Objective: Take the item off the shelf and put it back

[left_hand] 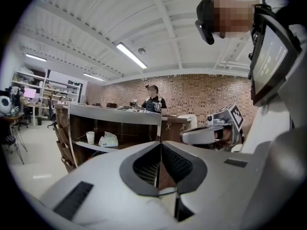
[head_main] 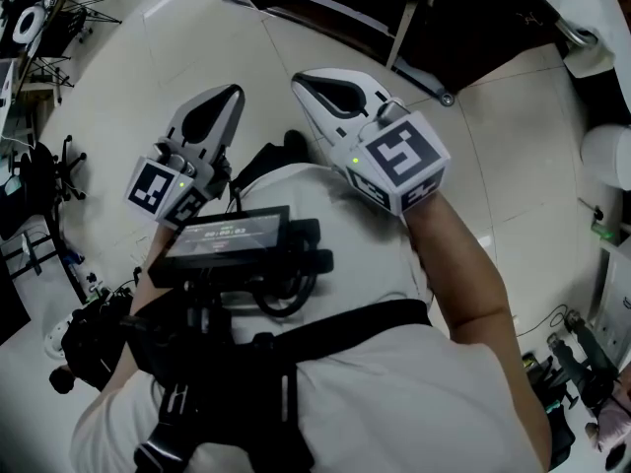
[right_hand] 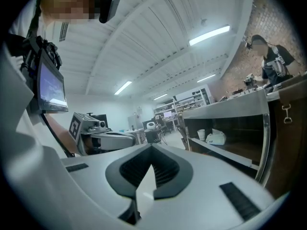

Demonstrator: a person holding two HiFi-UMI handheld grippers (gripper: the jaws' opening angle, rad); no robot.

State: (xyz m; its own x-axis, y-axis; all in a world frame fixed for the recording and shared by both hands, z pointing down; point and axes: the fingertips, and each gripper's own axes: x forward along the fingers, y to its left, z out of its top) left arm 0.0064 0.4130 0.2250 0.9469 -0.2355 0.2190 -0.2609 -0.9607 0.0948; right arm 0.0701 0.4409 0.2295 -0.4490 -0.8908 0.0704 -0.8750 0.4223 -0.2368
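I hold both grippers close in front of my chest, above the floor and away from the shelf. In the head view the left gripper [head_main: 234, 93] and right gripper [head_main: 300, 81] point forward side by side, both shut and empty. The left gripper view has its jaws [left_hand: 160, 145] tip to tip; beyond them a dark shelf unit [left_hand: 115, 116] carries a paper cup [left_hand: 90, 137] and a white item [left_hand: 108, 140]. From the right gripper [right_hand: 152, 147], jaws also together, the same cup [right_hand: 201, 134] and white item [right_hand: 216, 137] sit on the shelf [right_hand: 230, 152] at the right.
A person [left_hand: 153, 102] stands behind the counter by the brick wall [left_hand: 206, 95]. The dark shelf unit [head_main: 325, 8] lies ahead across pale floor [head_main: 148, 67]. Stands and equipment [head_main: 39, 166] crowd the left, cluttered gear [head_main: 582, 353] the right. A recorder screen [head_main: 232, 233] hangs on my chest.
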